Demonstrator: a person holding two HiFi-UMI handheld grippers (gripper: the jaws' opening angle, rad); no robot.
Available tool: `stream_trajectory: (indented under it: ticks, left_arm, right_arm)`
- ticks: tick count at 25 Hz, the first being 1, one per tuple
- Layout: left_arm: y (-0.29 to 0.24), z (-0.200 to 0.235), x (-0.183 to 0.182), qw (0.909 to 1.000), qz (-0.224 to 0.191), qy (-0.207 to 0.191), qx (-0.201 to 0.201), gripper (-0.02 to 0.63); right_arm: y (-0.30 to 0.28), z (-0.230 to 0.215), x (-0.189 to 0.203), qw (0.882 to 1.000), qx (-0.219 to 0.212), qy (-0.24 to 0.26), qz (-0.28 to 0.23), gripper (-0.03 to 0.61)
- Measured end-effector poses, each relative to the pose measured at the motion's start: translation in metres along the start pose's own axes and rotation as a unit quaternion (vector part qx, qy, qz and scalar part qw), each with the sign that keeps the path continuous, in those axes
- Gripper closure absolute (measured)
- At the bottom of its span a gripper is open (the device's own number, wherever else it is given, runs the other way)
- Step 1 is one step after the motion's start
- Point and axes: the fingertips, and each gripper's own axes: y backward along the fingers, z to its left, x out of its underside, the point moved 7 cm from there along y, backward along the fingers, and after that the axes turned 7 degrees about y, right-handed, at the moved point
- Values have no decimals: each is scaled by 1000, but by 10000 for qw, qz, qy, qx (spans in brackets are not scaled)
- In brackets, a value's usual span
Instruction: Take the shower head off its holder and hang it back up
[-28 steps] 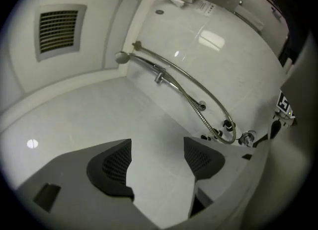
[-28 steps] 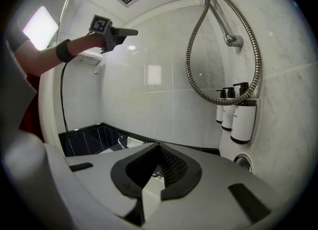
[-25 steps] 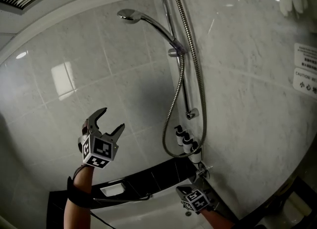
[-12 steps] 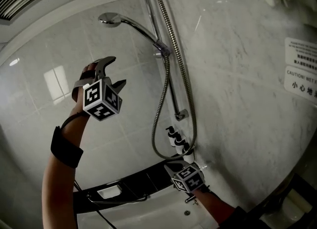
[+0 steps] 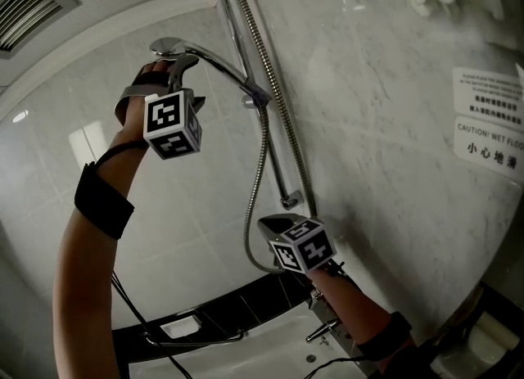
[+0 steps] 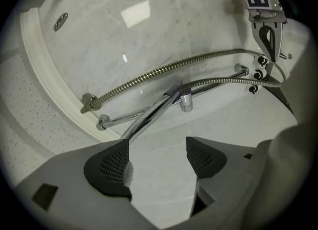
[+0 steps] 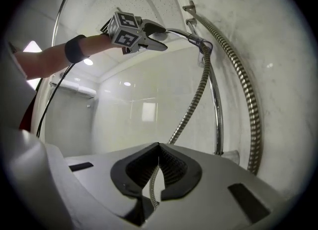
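Right tool [image 7: 159, 167]: jaws together and empty, held low beside the hose [image 7: 193, 104].
Left tool [image 6: 158, 147]: jaws wide, nothing clamped.
Shower head [image 5: 168, 45]: seated in its holder [image 5: 255, 95] on the rail [image 7: 217, 110]; the head sits just above the left tool's upper jaw.
In the way: the hose loops beneath the holder.
Beyond: wall signs [image 5: 490, 142], ceiling vent [image 5: 29, 1].
Count: two tools, one shower head, one hose, two signs.
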Motion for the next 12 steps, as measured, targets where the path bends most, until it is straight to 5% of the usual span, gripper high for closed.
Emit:
stream_trajectory:
  ticks: [4, 12]
  left_arm:
    - [-22, 13, 2, 9964, 252, -776, -228, 255]
    - [-2, 18, -13, 9914, 371, -1234, -215, 258]
  right_arm:
    - [1, -10, -36, 9997, 145, 161, -126, 557]
    - [11, -17, -70, 9987, 221, 195, -416, 557]
